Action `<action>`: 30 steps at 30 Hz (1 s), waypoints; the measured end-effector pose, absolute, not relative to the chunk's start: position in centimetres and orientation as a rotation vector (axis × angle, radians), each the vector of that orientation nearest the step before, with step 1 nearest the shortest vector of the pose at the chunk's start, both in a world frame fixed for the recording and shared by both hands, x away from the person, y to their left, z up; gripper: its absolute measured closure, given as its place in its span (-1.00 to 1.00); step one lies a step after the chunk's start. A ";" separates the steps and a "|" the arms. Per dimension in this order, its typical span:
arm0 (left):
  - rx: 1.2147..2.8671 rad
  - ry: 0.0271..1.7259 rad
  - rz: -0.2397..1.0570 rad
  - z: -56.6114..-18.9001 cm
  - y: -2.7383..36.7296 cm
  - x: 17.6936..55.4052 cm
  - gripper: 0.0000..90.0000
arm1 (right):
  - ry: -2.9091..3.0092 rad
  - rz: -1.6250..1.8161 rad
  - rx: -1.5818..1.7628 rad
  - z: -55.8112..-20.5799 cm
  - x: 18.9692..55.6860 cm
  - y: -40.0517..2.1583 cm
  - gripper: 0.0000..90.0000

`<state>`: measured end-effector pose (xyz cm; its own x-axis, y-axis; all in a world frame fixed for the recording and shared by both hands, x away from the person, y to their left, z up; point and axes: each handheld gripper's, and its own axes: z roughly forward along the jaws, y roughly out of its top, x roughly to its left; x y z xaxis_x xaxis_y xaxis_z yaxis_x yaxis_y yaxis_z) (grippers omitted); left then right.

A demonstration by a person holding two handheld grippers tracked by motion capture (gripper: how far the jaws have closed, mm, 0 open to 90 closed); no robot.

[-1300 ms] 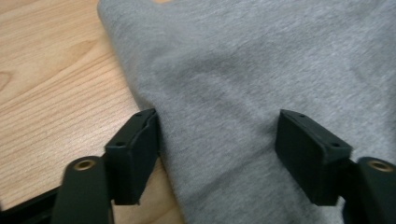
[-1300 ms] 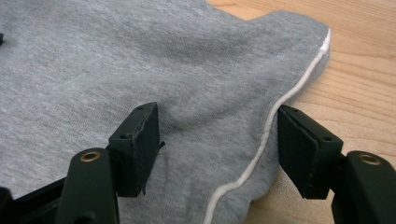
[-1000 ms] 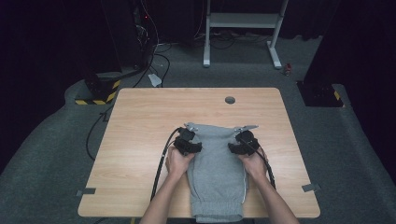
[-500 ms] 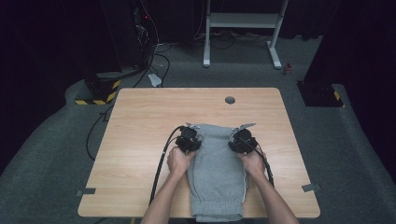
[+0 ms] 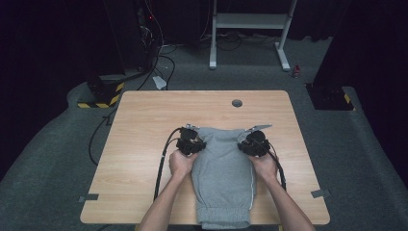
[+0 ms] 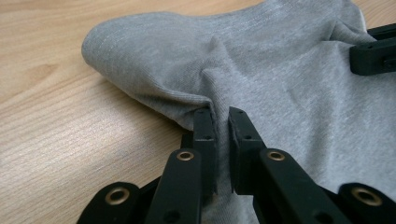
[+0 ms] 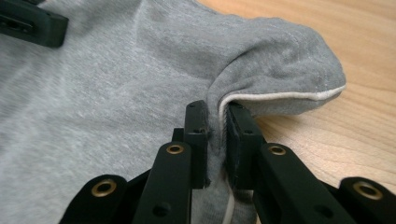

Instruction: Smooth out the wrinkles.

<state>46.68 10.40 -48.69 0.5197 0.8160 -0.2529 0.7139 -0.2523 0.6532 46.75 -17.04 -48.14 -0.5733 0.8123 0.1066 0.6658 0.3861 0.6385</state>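
Grey knitted fabric, a folded pair of jersey sweatpants [image 5: 223, 175] with a ribbed cuff and a thin white side stripe, is laid on the near half of the light wooden table [image 5: 144, 120], with the cuff at the near edge and the wider end pointing away from the person. Each far corner of the garment is gripped by a black two-jaw gripper. In the high view the left gripper [image 5: 188, 144] is seen at the garment's left edge and the right gripper [image 5: 254, 143] at its right edge, each held by a bare hand with a black cable trailing back along the forearm. In the left gripper view the left gripper [image 6: 222, 122] is shown with its jaws closed onto a pinched fold of the sweatpants [image 6: 261, 70], having just been closing; the cloth is bunched up between the pads and a rounded corner is lifted slightly off the wood. In the right gripper view the right gripper [image 7: 216, 119] is likewise clamped on a fold of the grey cloth [image 7: 116, 93], its jaws having just been closing too, with the white stripe caught between the pads. A small round grey grommet [image 5: 236, 103] is set in the table well beyond the garment.
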 end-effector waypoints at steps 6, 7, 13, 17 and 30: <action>2.020 1.177 0.223 -46.7 10.2 46.1 0.85 | 2.408 1.027 1.314 -46.9 46.3 -17.7 0.78; 2.001 1.175 0.215 -46.4 10.3 46.0 0.85 | 2.405 1.030 1.293 -46.6 46.3 -17.9 0.78; 1.998 1.164 0.217 -45.2 10.7 46.1 0.85 | 2.395 1.066 1.273 -44.9 46.0 -18.2 0.78; 1.990 1.157 0.232 -44.2 10.6 46.4 0.85 | 2.392 1.036 1.241 -44.0 46.6 -18.1 0.78; 1.903 1.166 0.348 -38.0 11.6 49.4 0.85 | 2.310 0.990 1.164 -38.1 50.6 -16.3 0.79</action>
